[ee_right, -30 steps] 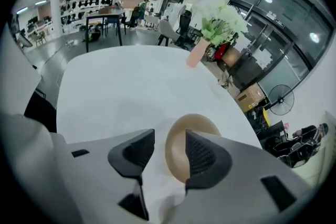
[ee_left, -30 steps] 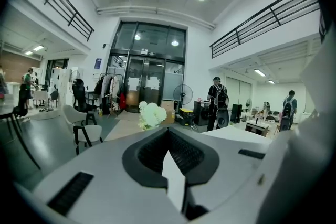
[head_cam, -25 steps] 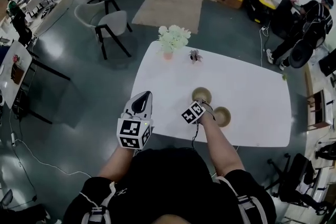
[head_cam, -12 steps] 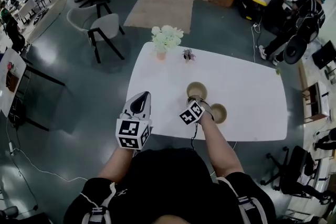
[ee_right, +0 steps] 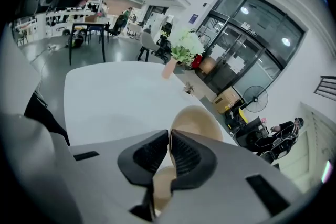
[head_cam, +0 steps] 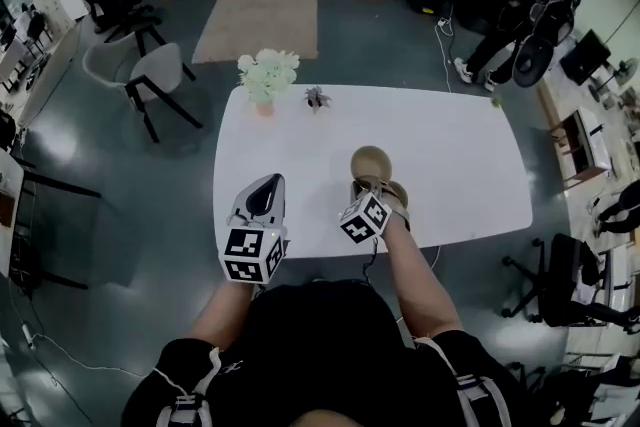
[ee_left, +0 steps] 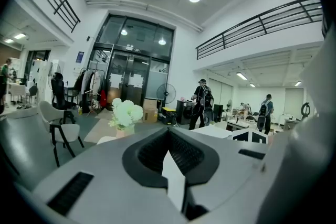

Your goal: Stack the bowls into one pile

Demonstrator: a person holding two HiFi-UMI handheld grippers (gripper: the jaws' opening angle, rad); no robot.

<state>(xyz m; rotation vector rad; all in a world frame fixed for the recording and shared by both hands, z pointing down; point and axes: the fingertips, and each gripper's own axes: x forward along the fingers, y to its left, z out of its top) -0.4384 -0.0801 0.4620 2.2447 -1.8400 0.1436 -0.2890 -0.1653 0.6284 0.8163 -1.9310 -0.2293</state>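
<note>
Two tan bowls are shown at a white table [head_cam: 460,145]; the first bowl [head_cam: 371,161] is set upright near the table's middle, a little toward its near edge; the second bowl [head_cam: 397,195] is gripped by its rim just beside the first, on the side closer to the table's near edge, and is partly covered by the right gripper [head_cam: 376,189]. In the right gripper view the right gripper [ee_right: 169,135] is seen with its jaws almost together, pinched on the thin rim of the second bowl [ee_right: 161,183]; these jaws have just been closing, with that rim between them; the first bowl [ee_right: 197,118] is seen beyond the jaw tips on the table [ee_right: 115,97]. The left gripper [head_cam: 266,187] is held over the table's near left corner; in the left gripper view its jaws [ee_left: 168,134] are seen closed together with nothing between them. A vase of white flowers [head_cam: 266,73] and a small plant [head_cam: 317,97] are placed at the table's far left edge; a chair [head_cam: 150,75] and a rug [head_cam: 255,20] are seen beyond the table's far left, and a person [head_cam: 530,5] beyond its far right corner.
</note>
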